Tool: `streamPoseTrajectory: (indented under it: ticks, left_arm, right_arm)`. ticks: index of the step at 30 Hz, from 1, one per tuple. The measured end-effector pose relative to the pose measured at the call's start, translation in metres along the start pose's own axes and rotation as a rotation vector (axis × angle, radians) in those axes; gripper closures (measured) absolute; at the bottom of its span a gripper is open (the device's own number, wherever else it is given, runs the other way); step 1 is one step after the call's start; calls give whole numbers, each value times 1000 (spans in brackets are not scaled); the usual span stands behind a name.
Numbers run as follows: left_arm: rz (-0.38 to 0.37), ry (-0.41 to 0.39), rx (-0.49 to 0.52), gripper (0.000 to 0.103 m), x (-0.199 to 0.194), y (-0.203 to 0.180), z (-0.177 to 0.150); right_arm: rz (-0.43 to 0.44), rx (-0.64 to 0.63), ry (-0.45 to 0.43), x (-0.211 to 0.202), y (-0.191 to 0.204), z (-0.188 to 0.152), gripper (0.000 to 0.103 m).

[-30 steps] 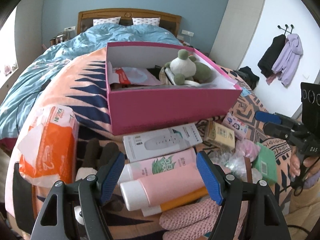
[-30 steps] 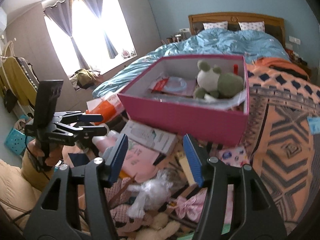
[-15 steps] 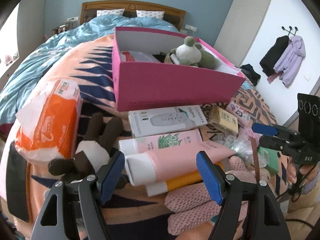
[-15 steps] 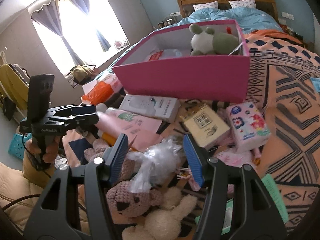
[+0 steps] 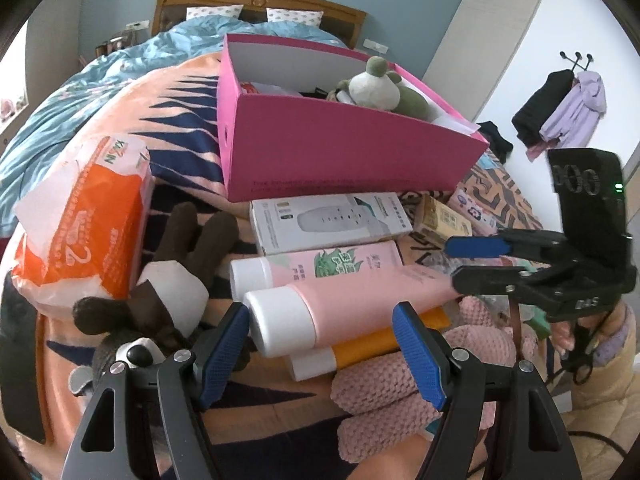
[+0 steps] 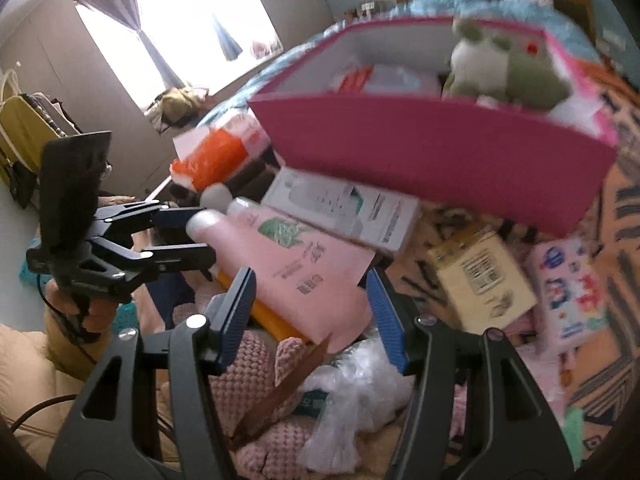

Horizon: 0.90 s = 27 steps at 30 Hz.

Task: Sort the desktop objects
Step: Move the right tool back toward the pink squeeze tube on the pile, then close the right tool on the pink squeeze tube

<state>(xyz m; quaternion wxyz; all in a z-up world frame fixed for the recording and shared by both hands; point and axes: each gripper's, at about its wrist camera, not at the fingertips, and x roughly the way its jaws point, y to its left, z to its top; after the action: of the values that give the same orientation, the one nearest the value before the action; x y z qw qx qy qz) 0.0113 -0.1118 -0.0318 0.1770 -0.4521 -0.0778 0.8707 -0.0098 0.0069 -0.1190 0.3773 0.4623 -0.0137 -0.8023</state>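
Note:
A pink tube (image 5: 360,300) with a white cap lies on the patterned blanket in front of the pink box (image 5: 340,152). My left gripper (image 5: 320,354) is open just above its cap end, a blue pad on each side and not touching. My right gripper (image 6: 312,312) is open over the tube's flat end (image 6: 304,280), which lies between its fingers, unpressed. Each gripper shows in the other's view: the right gripper (image 5: 472,262) and the left gripper (image 6: 192,234). A green and white frog plush (image 5: 376,88) sits in the box.
Behind the tube lie a second pink tube (image 5: 320,268) and a white carton (image 5: 328,224); an orange tube (image 5: 380,340) lies under it. An orange tissue pack (image 5: 88,232) and brown plush (image 5: 168,280) are left. Pink knitted plush (image 5: 400,380), crumpled plastic (image 6: 352,400), yellow box (image 6: 480,280) and floral tissue pack (image 6: 568,292) crowd the right.
Both grippers have come down toward the pile. The right one swung left, from over the crumpled plastic to over the pink tube's flat end. Neither jaw width changed.

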Motion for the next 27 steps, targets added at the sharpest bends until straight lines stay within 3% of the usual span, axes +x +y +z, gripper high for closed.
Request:
streamPoseTrajectory:
  ticks: [12,17,19,27]
  left_arm:
    - [-38,31,11,27,2,2,6]
    - [-59,37,12,27,-1,4,9]
    - [-52,43,16,27,-1,4,10]
    - [-44,56,11,27,4,7,11]
  right_arm:
    - [63,75,133,15,-19,-11,41]
    - [88,111,142,16,-25,-7,39]
    - [111,125,142,17,-27,-5,33]
    - [140,113,86,22,-19,-1,31]
